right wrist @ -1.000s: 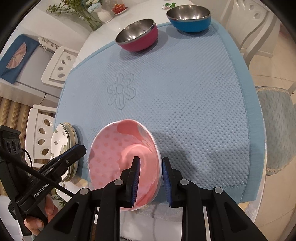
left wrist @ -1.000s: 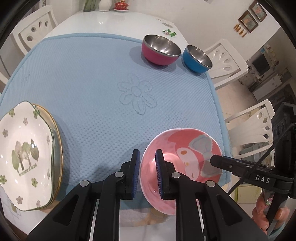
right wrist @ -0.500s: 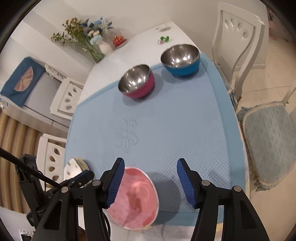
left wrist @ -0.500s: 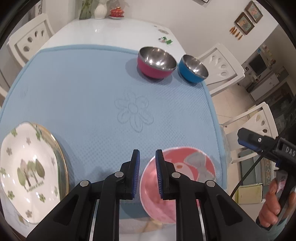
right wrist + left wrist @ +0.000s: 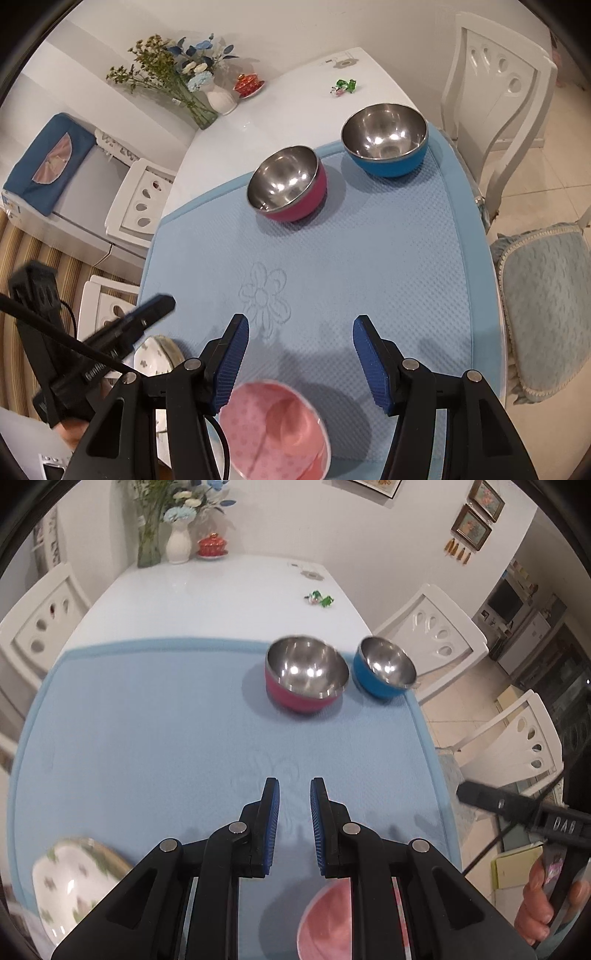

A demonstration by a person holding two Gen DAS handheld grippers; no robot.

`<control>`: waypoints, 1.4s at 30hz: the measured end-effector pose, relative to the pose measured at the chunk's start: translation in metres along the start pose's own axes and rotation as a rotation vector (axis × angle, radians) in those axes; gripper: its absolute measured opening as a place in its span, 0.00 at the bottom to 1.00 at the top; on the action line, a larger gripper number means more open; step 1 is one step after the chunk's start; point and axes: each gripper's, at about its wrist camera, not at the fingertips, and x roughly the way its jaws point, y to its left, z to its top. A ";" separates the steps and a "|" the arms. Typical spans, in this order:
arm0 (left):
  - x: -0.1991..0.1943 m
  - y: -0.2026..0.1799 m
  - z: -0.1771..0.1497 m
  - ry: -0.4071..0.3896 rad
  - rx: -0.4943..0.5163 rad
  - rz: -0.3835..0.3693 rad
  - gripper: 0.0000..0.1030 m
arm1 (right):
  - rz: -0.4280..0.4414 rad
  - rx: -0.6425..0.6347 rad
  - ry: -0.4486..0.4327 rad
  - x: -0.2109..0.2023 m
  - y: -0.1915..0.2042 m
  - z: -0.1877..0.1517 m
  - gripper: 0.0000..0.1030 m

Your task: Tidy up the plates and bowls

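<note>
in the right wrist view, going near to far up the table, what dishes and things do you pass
pink bowl → magenta steel bowl → blue steel bowl → green candy wrapper

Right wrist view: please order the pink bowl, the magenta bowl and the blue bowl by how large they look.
1. pink bowl, though it sits nearest the camera
2. blue bowl and magenta bowl: too alike to rank
</note>
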 end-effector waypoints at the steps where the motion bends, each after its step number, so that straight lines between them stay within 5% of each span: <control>1: 0.005 0.001 0.009 -0.001 0.002 0.001 0.14 | 0.001 0.003 0.002 0.001 -0.002 0.002 0.55; 12: 0.050 0.006 0.064 -0.009 0.031 0.010 0.14 | 0.011 0.013 0.000 0.042 -0.015 0.053 0.55; 16: 0.076 0.016 0.080 0.017 -0.012 -0.003 0.28 | 0.037 0.040 -0.006 0.067 -0.025 0.070 0.55; 23: 0.123 0.029 0.101 0.085 -0.093 -0.079 0.28 | 0.034 0.077 0.033 0.107 -0.032 0.091 0.55; 33: 0.152 0.044 0.109 0.097 -0.199 -0.134 0.29 | 0.064 0.077 0.048 0.143 -0.030 0.109 0.55; 42: 0.182 0.058 0.112 0.147 -0.268 -0.174 0.40 | 0.042 0.062 0.020 0.158 -0.024 0.121 0.55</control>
